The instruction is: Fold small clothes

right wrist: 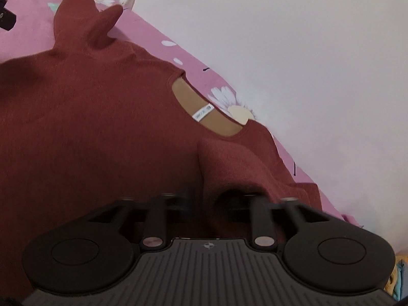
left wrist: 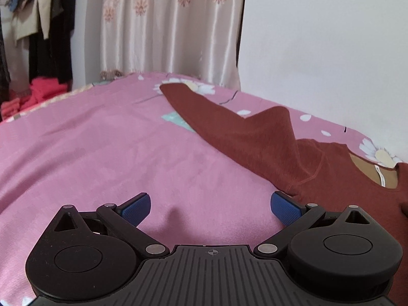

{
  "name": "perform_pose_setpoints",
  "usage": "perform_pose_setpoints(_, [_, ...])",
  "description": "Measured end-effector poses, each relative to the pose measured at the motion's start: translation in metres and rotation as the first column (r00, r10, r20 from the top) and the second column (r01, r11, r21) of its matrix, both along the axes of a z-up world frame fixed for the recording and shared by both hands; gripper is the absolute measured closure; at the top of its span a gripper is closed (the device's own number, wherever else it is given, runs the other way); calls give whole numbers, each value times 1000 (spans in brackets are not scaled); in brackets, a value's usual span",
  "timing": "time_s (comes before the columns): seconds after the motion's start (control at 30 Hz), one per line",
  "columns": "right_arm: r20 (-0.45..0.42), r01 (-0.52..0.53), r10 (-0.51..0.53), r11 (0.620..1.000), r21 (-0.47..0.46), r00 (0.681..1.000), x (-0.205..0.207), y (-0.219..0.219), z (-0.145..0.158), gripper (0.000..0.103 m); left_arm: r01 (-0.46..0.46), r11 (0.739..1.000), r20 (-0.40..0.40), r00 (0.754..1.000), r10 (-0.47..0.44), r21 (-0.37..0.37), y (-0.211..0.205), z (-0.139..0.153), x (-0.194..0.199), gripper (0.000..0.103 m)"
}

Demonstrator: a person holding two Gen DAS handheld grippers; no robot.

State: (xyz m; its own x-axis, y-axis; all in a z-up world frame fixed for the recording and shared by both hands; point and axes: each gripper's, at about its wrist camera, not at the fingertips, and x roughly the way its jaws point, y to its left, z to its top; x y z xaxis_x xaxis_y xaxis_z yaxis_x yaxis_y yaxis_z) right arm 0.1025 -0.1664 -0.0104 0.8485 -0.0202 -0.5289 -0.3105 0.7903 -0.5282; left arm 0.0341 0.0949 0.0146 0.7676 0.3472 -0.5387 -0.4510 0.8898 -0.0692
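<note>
Lying flat on the pink floral bed (left wrist: pixel 107 148) for folding, the rust-red knit sweater (right wrist: pixel 97 117) sits beside the left claw (left wrist: pixel 210 207), spread apart and empty, while the right claw's (right wrist: pixel 204 200) blurred gap cannot be judged.

Pink floral bedsheet (left wrist: pixel 107 140) covers the bed, butted against a plain white wall (left wrist: pixel 326 51). Cream satin curtain (left wrist: pixel 165 25) with a peach motif behind. Clothes hanging (left wrist: pixel 38 20) at left, red folded pile (left wrist: pixel 43 91) beneath.
</note>
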Motion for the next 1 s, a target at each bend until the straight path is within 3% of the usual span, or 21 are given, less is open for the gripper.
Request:
perform_pose_setpoints(0.1, [-54,56,-50,992,111,997,2,-13,10,38,4,1000,-14,1000,-4,-12,1,-2,2,0])
perform_pose_setpoints(0.17, [-111,115,-89,962,247,990,-2,-29,21,37,4,1000,-13,1000,-5,-20,3,-2,2,0])
perform_pose_setpoints(0.27, [-167,205,-148,887,414,975,-3,-63,33,34,10,999,-19,1000,-11,-33,4,-3,3,0])
perform_pose_setpoints(0.33, [-203,251,-167,816,521,965,-11,-85,40,33,14,999,-32,999,-15,-36,4,-5,5,0])
perform_pose_setpoints(0.47, [-265,345,-221,590,730,939,-21,-139,49,23,15,999,-42,999,-17,-40,4,-7,8,0])
perform_pose_setpoints(0.57, [-322,406,-275,348,845,906,-34,-185,52,23,14,999,-45,999,-16,-43,4,-7,8,0])
perform_pose_setpoints(0.6, [-339,418,-286,284,863,896,-35,-197,50,23,14,999,-47,999,-16,-44,4,-7,8,0])
perform_pose_setpoints(0.63, [-348,423,-298,243,873,889,-37,-205,49,23,15,999,-49,999,-17,-45,4,-7,9,0])
perform_pose_setpoints(0.67, [-343,425,-318,243,872,884,-38,-208,50,23,15,999,-50,999,-17,-45,4,-7,9,0])
perform_pose_setpoints(0.7, [-319,420,-339,285,862,885,-40,-206,53,21,16,999,-53,998,-19,-45,4,-8,10,0])
perform_pose_setpoints(0.77, [-262,393,-336,422,817,905,-42,-187,60,19,17,999,-56,998,-20,-44,4,-8,10,0])
perform_pose_setpoints(0.8, [-260,387,-314,468,795,913,-40,-176,61,19,17,999,-56,998,-20,-44,4,-8,10,0])
perform_pose_setpoints(0.9, [-243,348,-263,507,788,934,-38,-154,66,19,17,999,-57,998,-20,-48,5,-8,10,0])
perform_pose_setpoints(1.0, [-298,388,-256,475,790,920,-22,-144,64,19,16,998,-58,998,-19,-56,5,-9,10,0])
